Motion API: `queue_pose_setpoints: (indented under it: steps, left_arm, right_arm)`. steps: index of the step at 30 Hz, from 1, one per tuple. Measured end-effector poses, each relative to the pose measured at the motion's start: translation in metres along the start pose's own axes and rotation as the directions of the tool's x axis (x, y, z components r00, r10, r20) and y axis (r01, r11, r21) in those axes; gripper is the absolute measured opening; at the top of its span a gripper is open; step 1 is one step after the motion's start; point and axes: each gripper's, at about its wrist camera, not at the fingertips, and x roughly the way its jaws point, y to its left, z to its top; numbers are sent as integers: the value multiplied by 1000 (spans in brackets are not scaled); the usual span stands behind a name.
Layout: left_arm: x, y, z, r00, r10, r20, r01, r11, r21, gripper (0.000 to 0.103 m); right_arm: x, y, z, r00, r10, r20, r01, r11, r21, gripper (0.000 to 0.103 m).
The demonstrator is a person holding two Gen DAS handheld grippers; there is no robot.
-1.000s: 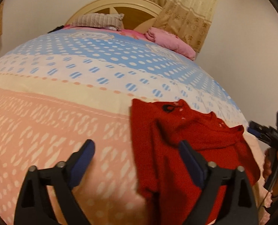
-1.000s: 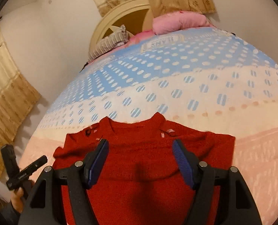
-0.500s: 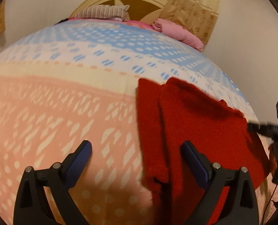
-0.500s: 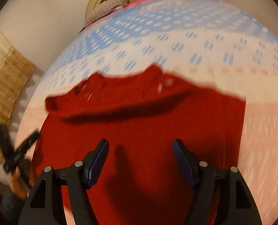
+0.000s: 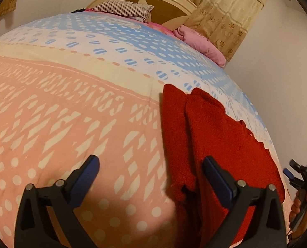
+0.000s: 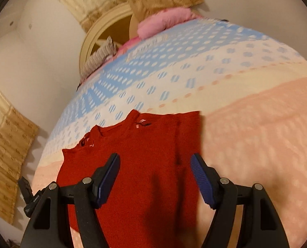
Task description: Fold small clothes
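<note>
A small red knit garment (image 5: 217, 136) lies flat on the patterned bedspread (image 5: 70, 107), its left side folded over into a long flap. My left gripper (image 5: 151, 166) hovers low over its left edge. Its jaws are opening, with only bedspread and the garment's edge below them and nothing gripped. In the right wrist view the red garment (image 6: 145, 150) shows its neckline at the far end. My right gripper (image 6: 154, 162) stands open above its middle, pads clear of the cloth. Each gripper appears at the rim of the other's view, the right gripper (image 5: 302, 177) in a hand.
A striped pillow (image 5: 124, 10) and a pink pillow (image 5: 201, 41) lie at the headboard (image 5: 165, 2). Beige curtains (image 5: 227, 10) hang behind. The garment lies close to the bed's side edge by the white wall (image 5: 281, 82). Wide bedspread stretches away on the other side.
The garment's spread side now lies folded in, giving a straight edge. My left gripper sank toward the bed and its jaws widened. My right gripper swung sideways and rolled over the garment.
</note>
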Motion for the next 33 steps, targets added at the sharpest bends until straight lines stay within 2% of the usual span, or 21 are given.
queue_pose_setpoints:
  steps: [2, 5, 8, 10, 12, 14, 18, 20, 24, 28, 30, 33]
  left_arm:
    - [-2, 1, -2, 1000, 2, 0, -2, 1000, 1, 102]
    - [-5, 2, -4, 1000, 14, 0, -14, 1000, 1, 102]
    - [-7, -1, -8, 999, 42, -8, -42, 999, 21, 103]
    - [-9, -1, -11, 999, 53, -8, -53, 998, 31, 103]
    - [-10, -1, -12, 998, 59, -9, -58, 998, 37, 103]
    - [-12, 0, -13, 998, 57, -8, -57, 998, 37, 103]
    - [-11, 2, -14, 999, 49, -10, -49, 998, 29, 103]
    - [-11, 2, -13, 999, 50, -9, -49, 998, 30, 103]
    - [-12, 3, -14, 999, 38, -9, -38, 999, 21, 103]
    - [-13, 5, -14, 1000, 23, -5, -23, 1000, 9, 103]
    - [-13, 5, -15, 1000, 22, -4, -22, 1000, 9, 103]
    - [-13, 5, -15, 1000, 24, -3, -24, 1000, 11, 103]
  right_arm:
    - [-14, 1, -10, 1000, -13, 19, 13, 1000, -23, 71]
    - [-24, 26, -31, 1000, 12, 10, -10, 987, -160, 71]
    - [-15, 49, -51, 997, 66, -49, -77, 961, -265, 71]
    - [3, 54, -63, 989, 90, -115, -119, 953, -279, 71]
    - [17, 48, -71, 988, 42, -150, -79, 964, -254, 71]
    - [17, 47, -74, 991, 39, -132, -70, 968, -243, 71]
    - [12, 64, -73, 992, -35, -125, -3, 955, -296, 71]
    - [8, 76, -75, 992, -47, -118, 5, 942, -335, 71]
    - [10, 112, -90, 992, -26, -124, -30, 903, -429, 71]
    - [15, 160, -120, 989, 2, -145, -85, 818, -568, 71]
    - [19, 180, -135, 990, -3, -143, -88, 774, -627, 71]
    - [25, 198, -151, 992, -18, -129, -74, 733, -677, 71]
